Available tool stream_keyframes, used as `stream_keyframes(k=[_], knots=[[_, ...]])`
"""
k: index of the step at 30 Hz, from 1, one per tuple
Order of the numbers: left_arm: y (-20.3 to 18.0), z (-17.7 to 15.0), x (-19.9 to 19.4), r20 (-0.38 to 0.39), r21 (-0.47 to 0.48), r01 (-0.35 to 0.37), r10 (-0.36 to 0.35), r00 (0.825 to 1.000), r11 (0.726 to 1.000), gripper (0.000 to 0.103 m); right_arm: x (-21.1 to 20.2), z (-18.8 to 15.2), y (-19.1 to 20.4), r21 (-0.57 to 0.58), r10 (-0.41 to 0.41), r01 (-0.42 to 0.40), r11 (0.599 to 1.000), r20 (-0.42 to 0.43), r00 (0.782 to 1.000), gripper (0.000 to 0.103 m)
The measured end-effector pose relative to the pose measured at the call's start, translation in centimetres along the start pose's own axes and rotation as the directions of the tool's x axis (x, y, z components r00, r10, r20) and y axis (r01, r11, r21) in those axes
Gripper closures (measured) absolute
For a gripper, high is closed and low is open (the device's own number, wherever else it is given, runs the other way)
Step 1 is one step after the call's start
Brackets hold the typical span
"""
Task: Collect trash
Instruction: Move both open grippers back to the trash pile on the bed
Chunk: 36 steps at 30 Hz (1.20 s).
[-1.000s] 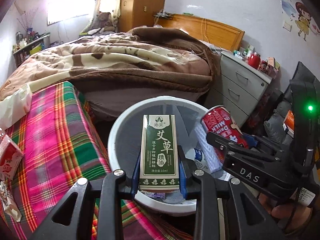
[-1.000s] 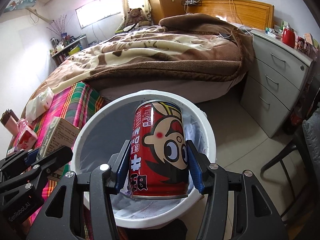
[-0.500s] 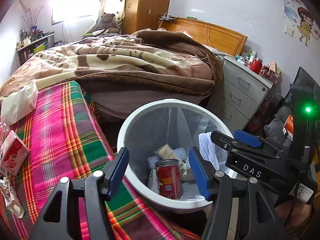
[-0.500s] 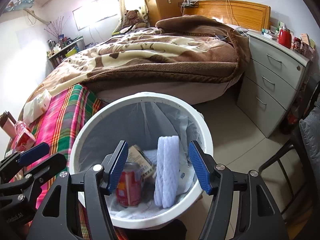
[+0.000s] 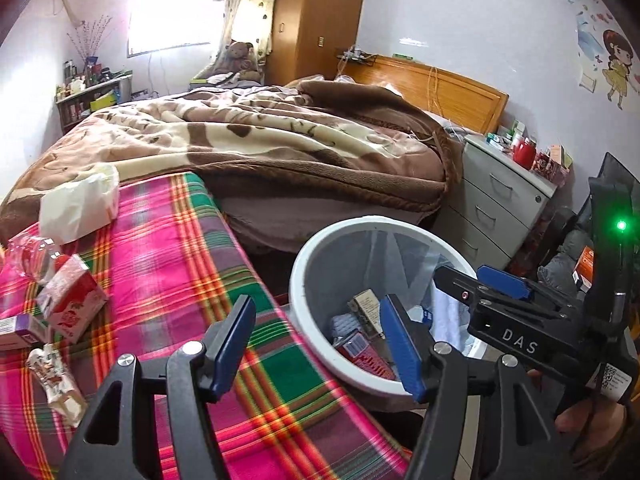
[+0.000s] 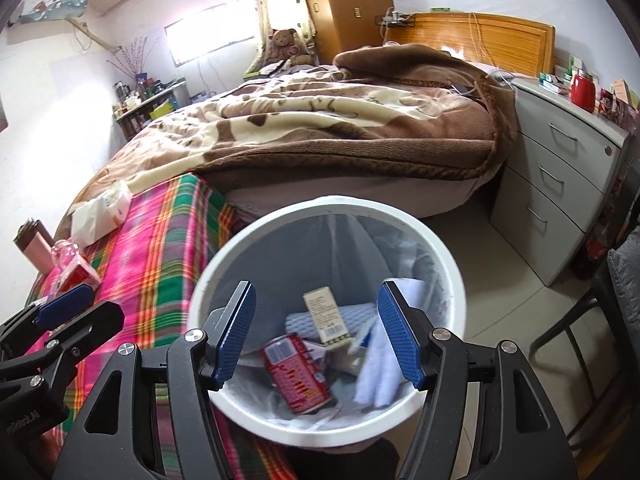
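Observation:
A white trash bin (image 6: 448,264) (image 5: 304,256) with a clear liner stands beside the plaid-covered table (image 5: 168,264). Inside lie a red can (image 6: 298,376) (image 5: 360,354), a small box (image 6: 326,312) (image 5: 364,308) and white foam and paper (image 6: 376,372). My right gripper (image 6: 318,330) is open and empty above the bin. My left gripper (image 5: 320,344) is open and empty over the table's edge, left of the bin. On the table lie a red-and-white carton (image 5: 70,298), a wrapper (image 5: 54,380), a purple box (image 5: 18,330) and a white tissue pack (image 5: 80,204).
A bed with a brown blanket (image 5: 256,140) lies behind the table and bin. A grey drawer unit (image 6: 568,184) with a red jar stands at the right. A dark chair (image 6: 592,320) is at the far right. A pink flask (image 6: 34,248) stands on the table.
Both grippers opened and dropped the green box and the red can into the bin. The left gripper has since swung left toward the table.

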<state>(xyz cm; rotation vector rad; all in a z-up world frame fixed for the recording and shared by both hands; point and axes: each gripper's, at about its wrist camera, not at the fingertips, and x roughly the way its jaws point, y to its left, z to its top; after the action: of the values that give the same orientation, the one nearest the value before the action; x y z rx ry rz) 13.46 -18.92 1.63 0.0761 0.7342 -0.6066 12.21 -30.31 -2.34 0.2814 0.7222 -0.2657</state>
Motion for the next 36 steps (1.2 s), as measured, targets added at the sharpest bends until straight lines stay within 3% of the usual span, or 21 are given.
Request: stream_keyframes(k=[16,22,29,36], knots=[[7.8,-1.8,-4.5,0.056,-0.08,-0.13,0.135,0.989,0.988,0.034,0.0,-0.5,6.5,-0.038,0.179,-0.178,0.983,0.041,0.983,0.038],[12.7,-2.8,-5.8,0.05,-0.155,-0.199,0.208,0.977,0.968,0.033,0.9,-0.6,10.1,-0.081,0.226,-0.224,0.971,0.012,0.974,0.037],[18.5,-4.1,-7.1,0.022,-0.22,-0.298,0.31,0.951,0.929,0.031,2.0,-0.8,14.2,-0.132,0.277,-0.278,0.952,-0.026,0.961,0.034],[22.8,-5.3,-8.0,-0.011,-0.267,-0.342,0.352,0.936,0.901,0.03,3.2,-1.4,17.4,-0.173,0.291,-0.301,0.938,-0.077,0.953,0.034]])
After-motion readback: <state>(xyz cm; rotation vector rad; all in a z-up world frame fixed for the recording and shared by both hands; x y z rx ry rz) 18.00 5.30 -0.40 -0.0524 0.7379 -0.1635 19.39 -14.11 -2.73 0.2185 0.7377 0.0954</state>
